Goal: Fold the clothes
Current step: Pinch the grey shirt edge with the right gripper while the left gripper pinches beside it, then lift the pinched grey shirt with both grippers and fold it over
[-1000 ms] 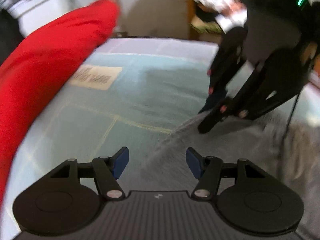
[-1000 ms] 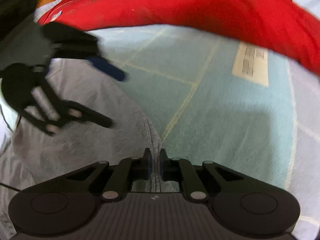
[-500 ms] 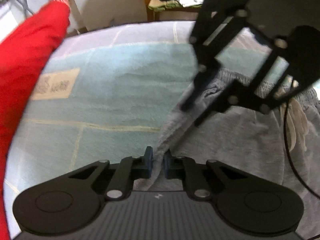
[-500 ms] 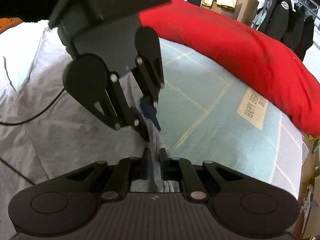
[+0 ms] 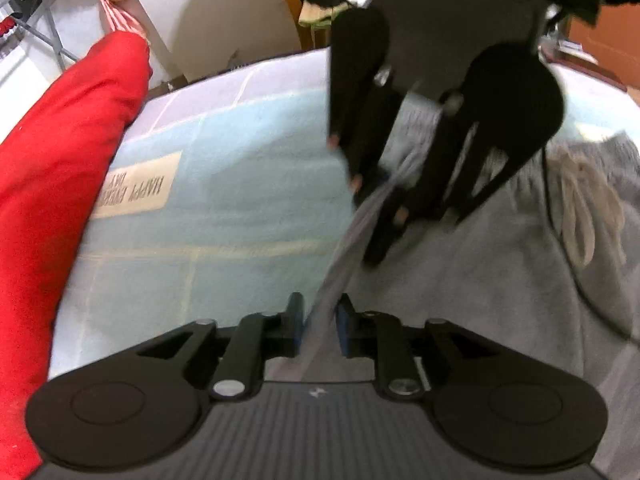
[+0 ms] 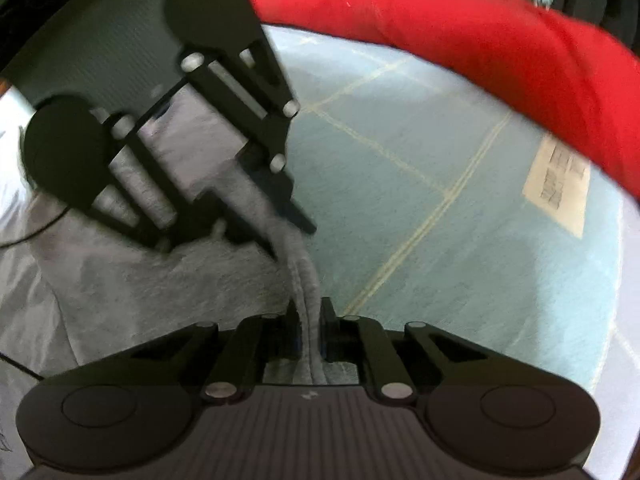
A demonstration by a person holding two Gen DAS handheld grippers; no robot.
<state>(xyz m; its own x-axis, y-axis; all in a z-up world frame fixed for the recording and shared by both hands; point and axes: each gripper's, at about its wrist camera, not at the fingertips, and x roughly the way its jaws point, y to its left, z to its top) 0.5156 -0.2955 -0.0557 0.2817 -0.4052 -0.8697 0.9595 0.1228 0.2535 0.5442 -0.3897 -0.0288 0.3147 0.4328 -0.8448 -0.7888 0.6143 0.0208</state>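
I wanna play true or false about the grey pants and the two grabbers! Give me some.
1. Both grabbers pinch the grey pants. True: left gripper and right gripper each clamp a fabric edge.
2. The pillow is blue. False: it is red.
3. The pants lie on a light blue blanket. True.
4. The pants have no drawstring. False: a pale drawstring lies on them.

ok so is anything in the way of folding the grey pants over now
Nothing visible. Both the left gripper and right gripper already pinch the edge of the grey pants, and the drawstring lies on them.
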